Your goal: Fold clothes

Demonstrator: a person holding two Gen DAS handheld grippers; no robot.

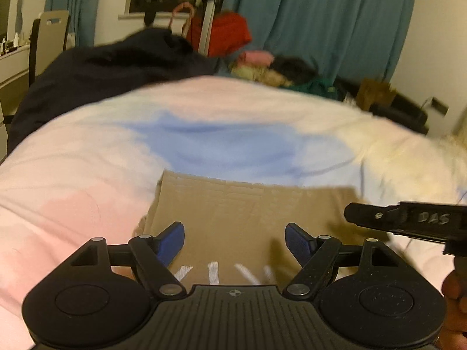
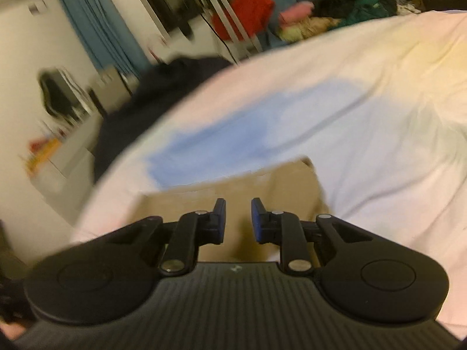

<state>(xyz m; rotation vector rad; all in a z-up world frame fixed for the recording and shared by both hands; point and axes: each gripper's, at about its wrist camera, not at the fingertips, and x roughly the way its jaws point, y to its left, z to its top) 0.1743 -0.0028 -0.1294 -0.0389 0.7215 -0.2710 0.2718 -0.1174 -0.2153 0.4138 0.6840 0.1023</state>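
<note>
A tan folded garment (image 1: 251, 221) with white stripes at its near edge lies flat on a pastel bed sheet (image 1: 87, 175) with pink, blue and yellow patches. My left gripper (image 1: 235, 240) is open just above the garment's near part. My right gripper (image 2: 238, 218) hovers over the same tan garment (image 2: 233, 186), its jaws a little apart with nothing between them. The right gripper also shows in the left wrist view (image 1: 408, 221), at the garment's right side.
A dark navy garment (image 1: 102, 70) lies at the far left of the bed. A pile of clothes (image 1: 271, 67), red, pink, black and green, sits beyond the bed before teal curtains (image 1: 321, 14). A chair (image 1: 49, 40) and drawers stand at the left.
</note>
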